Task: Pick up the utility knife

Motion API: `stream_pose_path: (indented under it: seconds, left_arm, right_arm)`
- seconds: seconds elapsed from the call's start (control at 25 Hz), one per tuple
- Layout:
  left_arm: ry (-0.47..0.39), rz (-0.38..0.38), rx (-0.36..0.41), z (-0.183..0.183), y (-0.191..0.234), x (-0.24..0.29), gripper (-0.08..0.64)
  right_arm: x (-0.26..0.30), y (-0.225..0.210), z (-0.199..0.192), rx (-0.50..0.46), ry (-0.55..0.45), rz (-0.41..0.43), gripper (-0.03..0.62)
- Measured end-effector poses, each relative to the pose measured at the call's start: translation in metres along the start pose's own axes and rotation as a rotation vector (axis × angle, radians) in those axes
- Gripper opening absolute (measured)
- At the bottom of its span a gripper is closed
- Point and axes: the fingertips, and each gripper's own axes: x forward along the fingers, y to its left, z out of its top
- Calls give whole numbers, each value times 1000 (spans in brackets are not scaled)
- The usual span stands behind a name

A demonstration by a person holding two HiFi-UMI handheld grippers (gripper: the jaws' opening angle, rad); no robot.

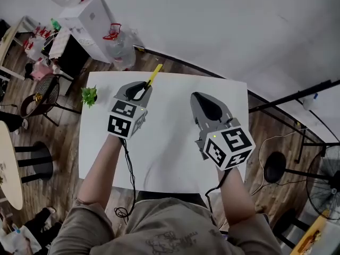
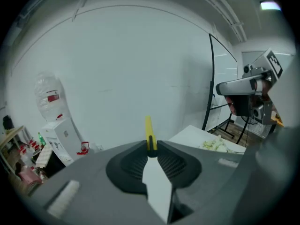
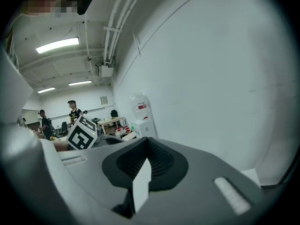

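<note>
White desk (image 1: 164, 158) on a wooden floor, with a small green plant (image 1: 88, 95) at its left edge. The left hand-held gripper (image 1: 140, 91) is clamped on the yellow utility knife (image 1: 154, 74), which juts forward beyond the jaws. The right hand-held gripper (image 1: 204, 104) has its jaws together, holding nothing.

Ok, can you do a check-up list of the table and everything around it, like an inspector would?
Surface: white table, on a wooden floor.
Job's things: yellow utility knife, clamped at its near end, the rest sticking out past the jaws away from the person.
Clutter: one small green plant at the table's left edge.
Grippers: left gripper shut on the utility knife; right gripper shut, nothing between its jaws.
Cables: black cable hanging from the left gripper, second cable under the right gripper.
Surroundings: water dispenser and water bottle by the wall, fan at the right.
</note>
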Motion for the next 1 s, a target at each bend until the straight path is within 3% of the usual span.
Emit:
stream_pose_path:
  seconds: [0.52,0.88,1.0]
  left_arm:
    - [-141,40,50,57,-43,-132,66]
    - [-201,26,93,72,-73,-196,66]
    - [-221,55,71,69,-74,-211,66]
  right_arm:
    - [-84,46,63,-111,-97,36,29]
    - [-131,72,65,-152,-98,30,29]
    - [-140,76,62,-152,-92,22,28]
